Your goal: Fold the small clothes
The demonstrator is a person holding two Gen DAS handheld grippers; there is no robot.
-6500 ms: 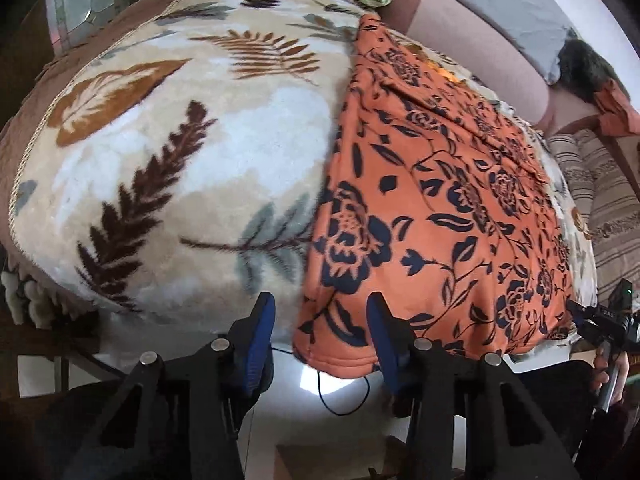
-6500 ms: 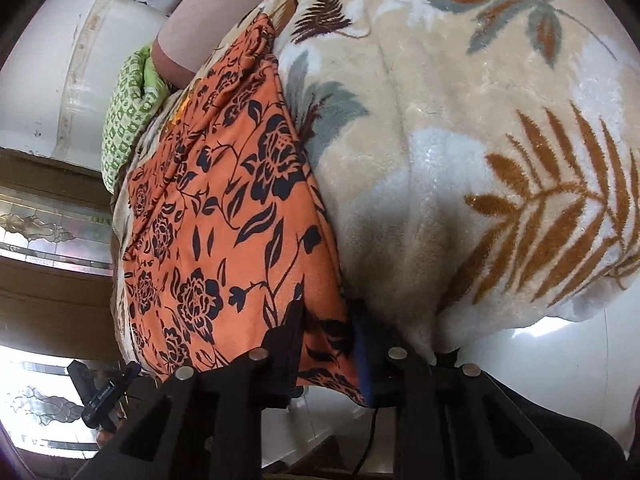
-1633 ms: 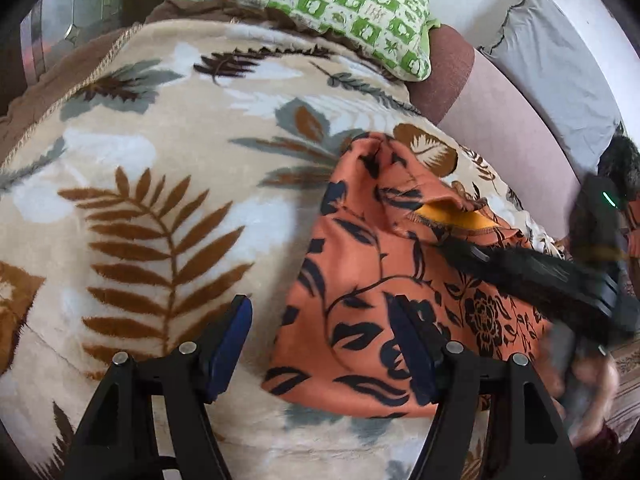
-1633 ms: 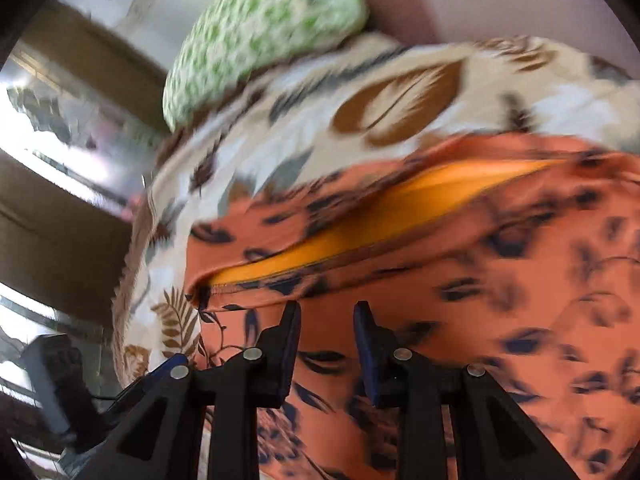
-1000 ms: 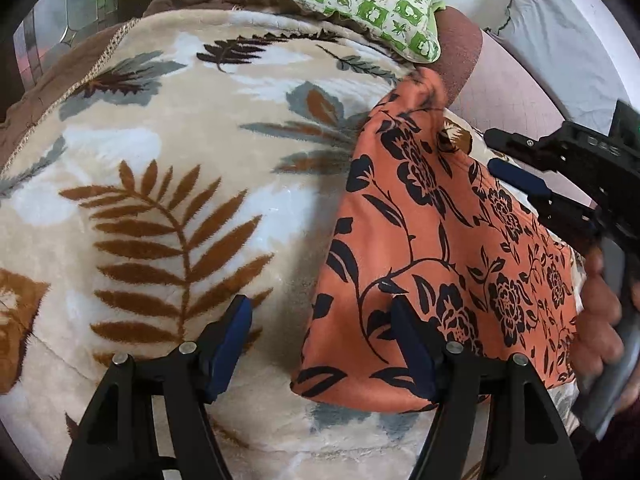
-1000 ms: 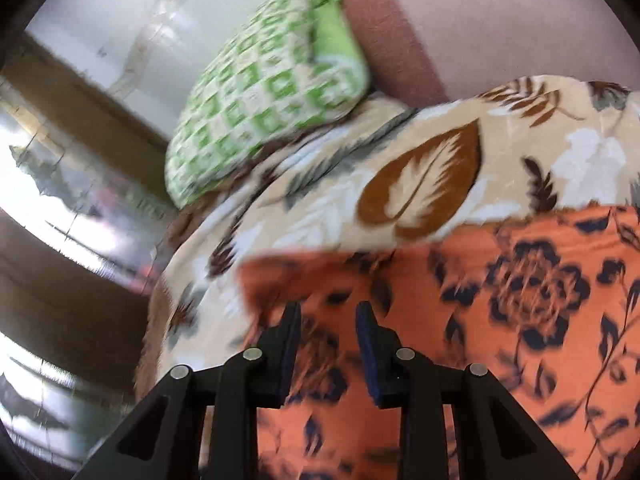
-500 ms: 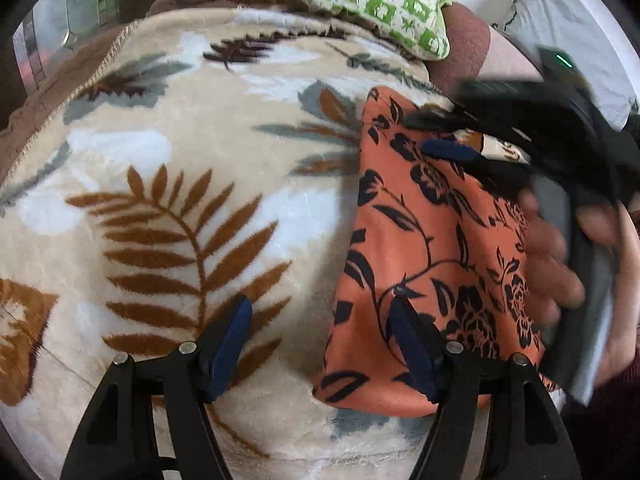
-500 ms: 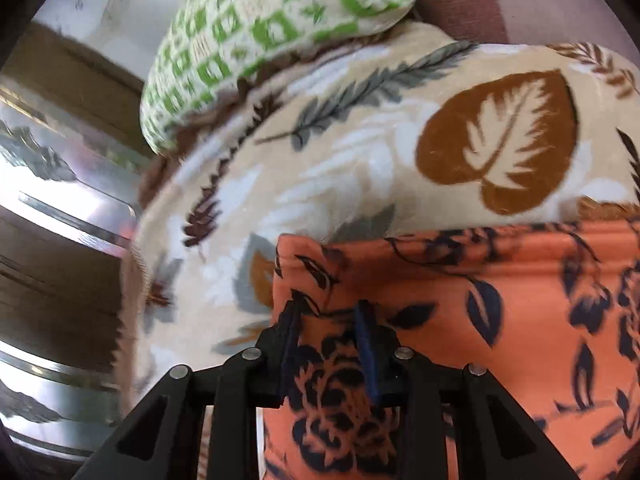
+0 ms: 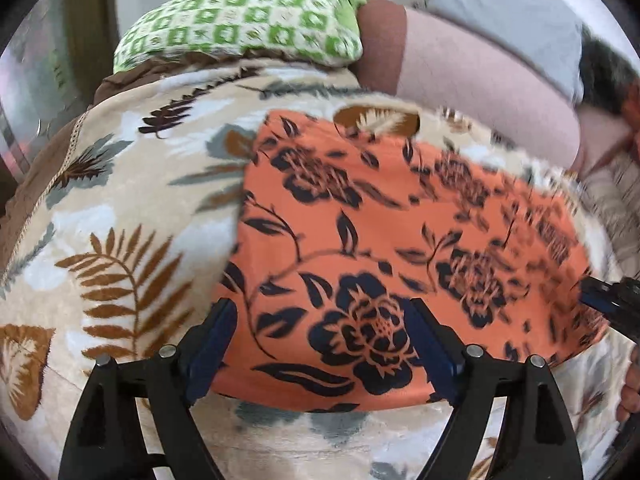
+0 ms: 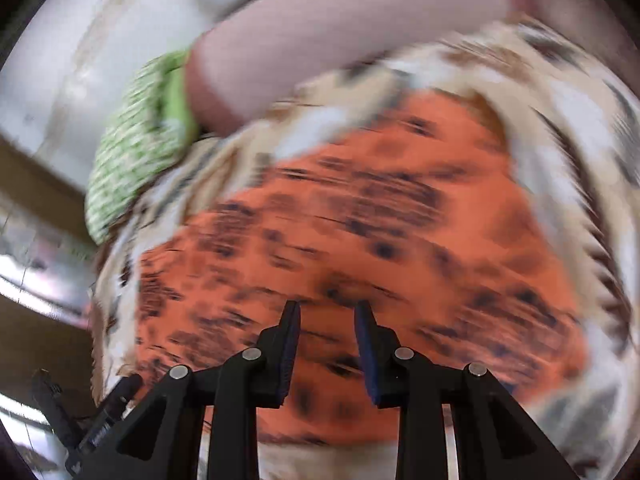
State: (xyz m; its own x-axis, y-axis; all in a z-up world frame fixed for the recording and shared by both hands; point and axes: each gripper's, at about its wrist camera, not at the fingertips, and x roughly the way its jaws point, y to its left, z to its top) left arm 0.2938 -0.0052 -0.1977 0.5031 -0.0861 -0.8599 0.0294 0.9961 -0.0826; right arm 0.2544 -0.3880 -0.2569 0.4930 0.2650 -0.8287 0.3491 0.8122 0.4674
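Observation:
An orange garment with dark blue flowers (image 9: 380,240) lies folded and flat on a beige leaf-print blanket (image 9: 120,240). My left gripper (image 9: 320,344) is wide open just above the garment's near edge, holding nothing. The right gripper's tip (image 9: 608,304) shows at the right edge of the left wrist view. In the blurred right wrist view the garment (image 10: 380,220) fills the middle, and my right gripper (image 10: 327,340) hangs above it with its pads apart and nothing between them.
A green and white checked pillow (image 9: 248,28) lies at the far end of the blanket against a pink-brown sofa back (image 9: 472,72). Grey cloth (image 9: 512,12) lies on the sofa back. The blanket's front edge drops off near my left gripper.
The right gripper let go of the garment and pulled back off it. The garment now lies flat in a wider folded shape. Both views have shifted back toward the blanket's near edge.

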